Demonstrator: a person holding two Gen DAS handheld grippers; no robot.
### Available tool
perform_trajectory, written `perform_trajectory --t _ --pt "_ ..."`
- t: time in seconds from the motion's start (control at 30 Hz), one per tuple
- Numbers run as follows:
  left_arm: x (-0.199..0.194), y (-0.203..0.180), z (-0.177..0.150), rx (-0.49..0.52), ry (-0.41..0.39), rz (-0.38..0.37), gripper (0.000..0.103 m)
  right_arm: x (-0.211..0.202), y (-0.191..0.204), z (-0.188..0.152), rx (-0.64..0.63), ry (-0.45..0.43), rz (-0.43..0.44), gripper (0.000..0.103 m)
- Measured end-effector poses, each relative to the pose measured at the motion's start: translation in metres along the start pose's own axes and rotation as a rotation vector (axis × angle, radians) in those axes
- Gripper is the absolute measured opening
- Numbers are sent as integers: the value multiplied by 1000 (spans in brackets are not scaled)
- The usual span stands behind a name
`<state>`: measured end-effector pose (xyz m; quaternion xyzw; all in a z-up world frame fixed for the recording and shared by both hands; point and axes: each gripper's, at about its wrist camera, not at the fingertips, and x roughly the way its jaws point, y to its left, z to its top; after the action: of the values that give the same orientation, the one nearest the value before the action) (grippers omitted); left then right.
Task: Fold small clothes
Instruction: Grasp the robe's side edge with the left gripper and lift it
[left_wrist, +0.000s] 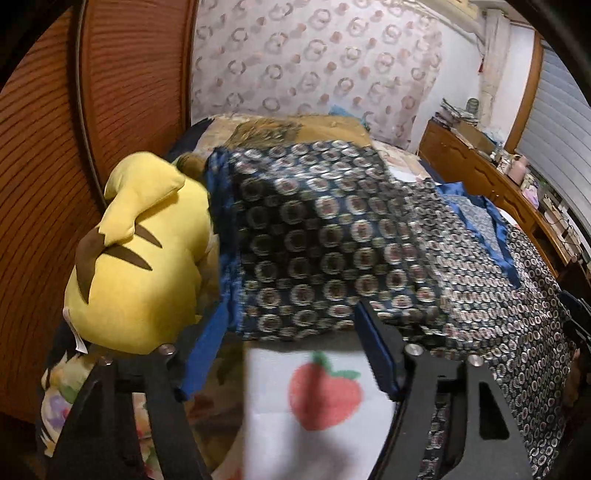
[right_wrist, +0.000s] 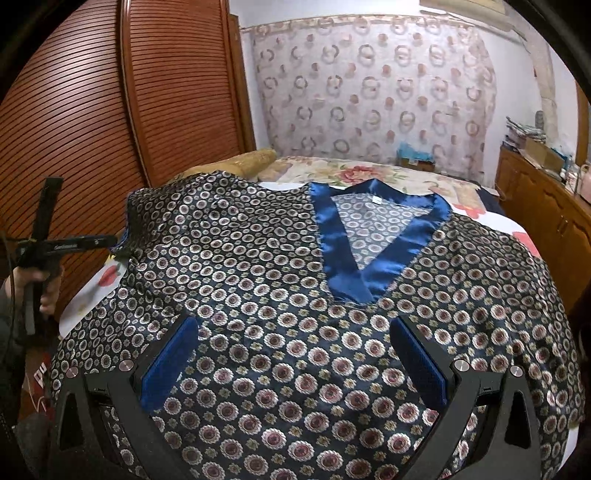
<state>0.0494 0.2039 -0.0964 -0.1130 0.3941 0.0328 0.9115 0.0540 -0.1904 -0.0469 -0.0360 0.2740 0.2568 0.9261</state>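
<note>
A dark blue satin top (right_wrist: 295, 295) with a ring pattern and a blue V-neck trim (right_wrist: 354, 269) lies spread on the bed. My right gripper (right_wrist: 295, 358) is open just above its front, empty. My left gripper (left_wrist: 291, 343) is open at the top's left sleeve (left_wrist: 325, 236), which is raised and folded over toward the body; the sleeve edge lies between the fingers but they are not closed on it. In the right wrist view the left gripper (right_wrist: 110, 242) touches the sleeve's edge at the far left.
A yellow plush toy (left_wrist: 144, 258) lies left of the sleeve by the wooden louvred wardrobe (left_wrist: 44, 184). The bed sheet (left_wrist: 325, 398) has a strawberry print. A wooden dresser (right_wrist: 546, 210) with clutter stands along the right. A patterned curtain (right_wrist: 369, 92) hangs behind the bed.
</note>
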Motion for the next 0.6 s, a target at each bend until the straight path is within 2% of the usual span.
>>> perform_trajectory --t 0.33,0.4,0.47,0.5,0.57,0.6 --pt "37 33 3 -110 90 -20 69 14 19 12 -51 8 46 103" --pt "40 33 4 -110 95 -48 58 18 19 11 -61 13 43 103" --pt "41 33 7 -115 96 -75 39 21 17 11 -61 17 39 103" --pt "40 32 8 -104 91 -77 34 22 18 12 -58 18 39 103" --pt "35 28 11 -72 75 -49 7 22 15 12 -48 18 40 103" --pt "32 25 12 -50 64 -22 7 20 14 12 -46 17 38 103"
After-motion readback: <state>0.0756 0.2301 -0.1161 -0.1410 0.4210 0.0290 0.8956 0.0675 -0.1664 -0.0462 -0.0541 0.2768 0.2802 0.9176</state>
